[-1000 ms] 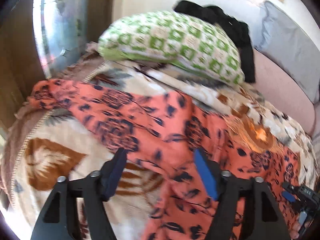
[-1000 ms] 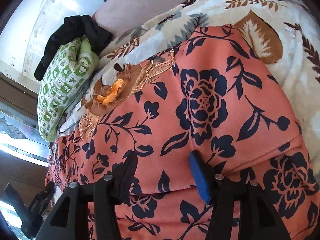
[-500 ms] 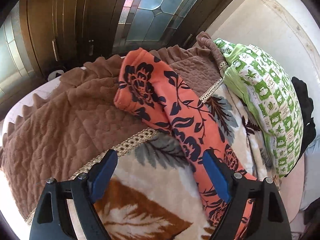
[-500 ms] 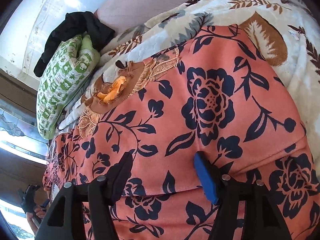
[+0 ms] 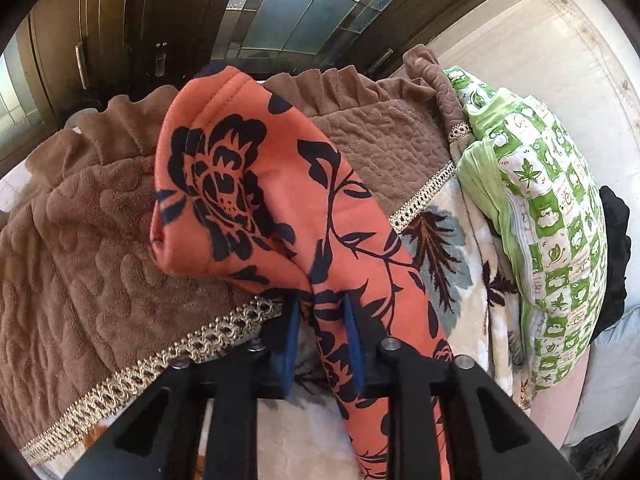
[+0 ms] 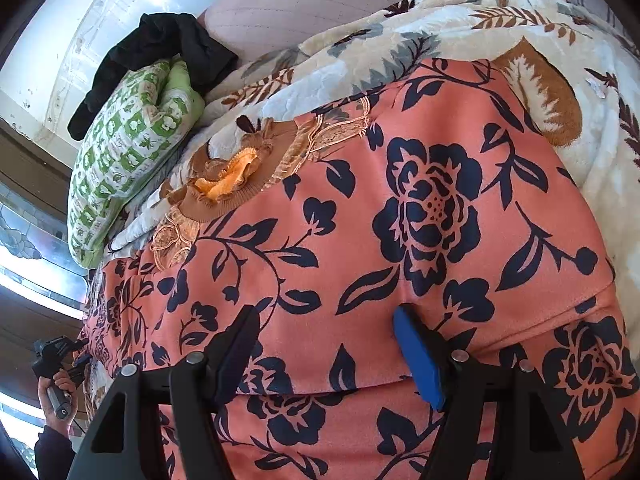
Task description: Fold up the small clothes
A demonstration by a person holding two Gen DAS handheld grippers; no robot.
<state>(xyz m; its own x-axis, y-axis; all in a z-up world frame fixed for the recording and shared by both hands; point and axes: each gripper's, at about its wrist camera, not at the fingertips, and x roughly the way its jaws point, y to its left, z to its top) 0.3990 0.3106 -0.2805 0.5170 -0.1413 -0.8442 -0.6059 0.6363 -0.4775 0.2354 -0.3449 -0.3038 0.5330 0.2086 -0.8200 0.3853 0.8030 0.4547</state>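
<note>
An orange garment with dark blue flowers lies spread on the bed. Its sleeve (image 5: 256, 184) stretches over the brown quilt edge in the left wrist view. My left gripper (image 5: 320, 312) is shut on that sleeve a little below the cuff, with a fold of fabric pinched between the blue pads. In the right wrist view the garment's body (image 6: 400, 220) fills the frame. My right gripper (image 6: 324, 320) hovers just over it, its jaws opening, with flat cloth beneath them and nothing pinched. A person's hand (image 6: 56, 390) holds the left gripper at the far left edge.
A green patterned pillow (image 5: 540, 220) with a black cloth (image 5: 614, 240) behind it lies at the bed's head. A brown quilted cover (image 5: 80, 260) borders the cream leaf-print blanket (image 6: 440, 32). A small brown and orange knit piece (image 6: 228, 184) lies beside the garment. A glazed door (image 5: 288, 8) stands beyond.
My left gripper swung over to the sleeve end, came in close and shut on the sleeve. My right gripper stayed in place while its jaws spread a little wider.
</note>
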